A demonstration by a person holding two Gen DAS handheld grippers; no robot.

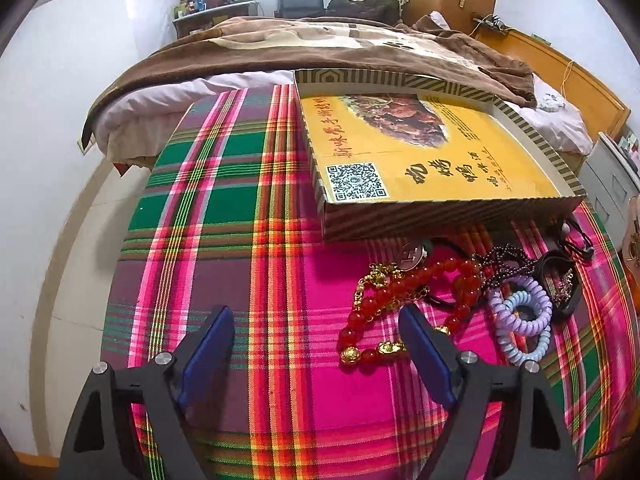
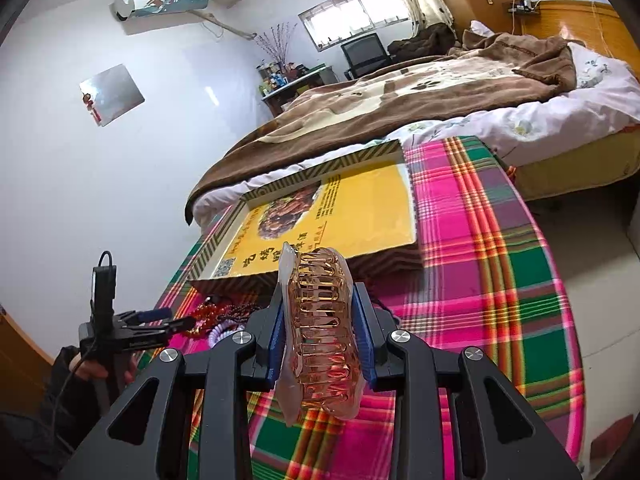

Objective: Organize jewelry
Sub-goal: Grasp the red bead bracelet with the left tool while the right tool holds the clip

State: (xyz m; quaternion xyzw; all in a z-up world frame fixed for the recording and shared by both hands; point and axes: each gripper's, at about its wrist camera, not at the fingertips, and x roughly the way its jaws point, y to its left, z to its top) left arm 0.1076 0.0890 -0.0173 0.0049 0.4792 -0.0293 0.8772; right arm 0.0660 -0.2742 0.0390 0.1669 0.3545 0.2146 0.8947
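In the left wrist view my left gripper (image 1: 316,324) hangs open above the plaid cloth, with only cloth between its blue pads. A red bead bracelet with gold charms (image 1: 400,300) lies just by its right finger. Beyond it, several pieces lie in a pile: a dark bead strand (image 1: 506,262), a purple spiral hair tie (image 1: 520,304), a pale blue spiral hair tie (image 1: 528,350) and a black hair clip (image 1: 560,286). In the right wrist view my right gripper (image 2: 320,300) is shut on a clear amber claw clip (image 2: 324,340), held above the cloth. The left gripper (image 2: 160,318) shows at the left.
A shallow yellow box (image 1: 420,152) with striped walls lies on the plaid cloth (image 1: 240,200), right behind the jewelry pile. A bed with a brown blanket (image 1: 320,40) stands behind the table. A person's hand (image 2: 86,368) holds the left gripper. White wall lies to the left.
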